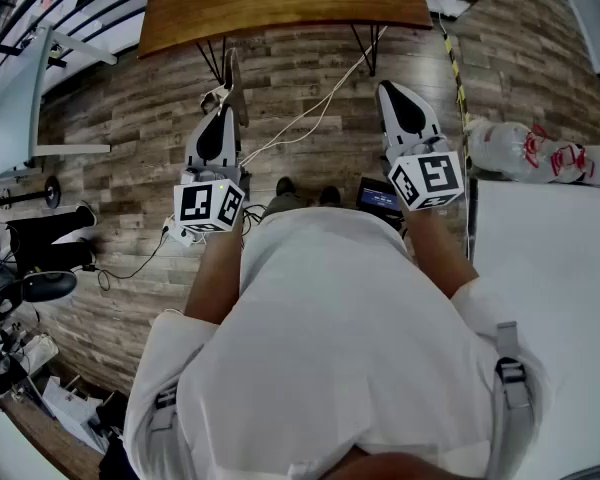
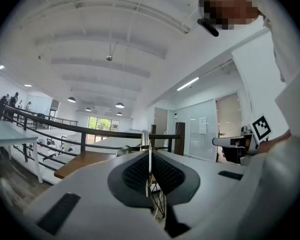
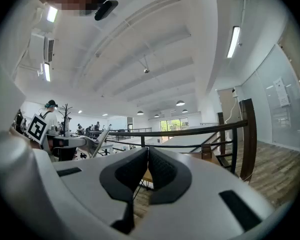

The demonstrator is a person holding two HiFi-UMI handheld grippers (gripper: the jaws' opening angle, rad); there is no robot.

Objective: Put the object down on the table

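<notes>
Progress: nothing set down yet.

- Left gripper [image 1: 218,116] [image 2: 149,171]: jaws pressed onto a thin metal object [image 1: 231,83] [image 2: 145,141]. It is a flat, narrow strip standing up past the pads. I can't tell what kind of utensil it is.
- In the head view the object hangs over floor, short of the wooden table [image 1: 280,3], which lies at 12 o'clock from it. No contact with the top.
- Right gripper [image 1: 388,90] [image 3: 146,164]: jaws pressed together at the tips, nothing between them. It is held level with the left one, at 3 o'clock from it and well apart.
- Left to do, as I judge it: carry the object forward over the wooden top, lower it flat, spread the left jaws, draw back.

Surface and room:
- The visible part of the wooden table is brown and smooth, with thin dark legs under its near edge. Nothing shows on that part.
- The plank floor [image 1: 130,118] is grey-brown. A white cable [image 1: 310,118] runs across it between the two grippers.
- A white table [image 1: 550,258] sits at 3 o'clock, with a plastic-wrapped bundle [image 1: 525,150] at its far edge.
- Both gripper views tilt upward and show a dark railing [image 2: 90,131] [image 3: 190,131] and a high white ceiling [image 2: 115,39] with lamps. It is an open hall.
</notes>
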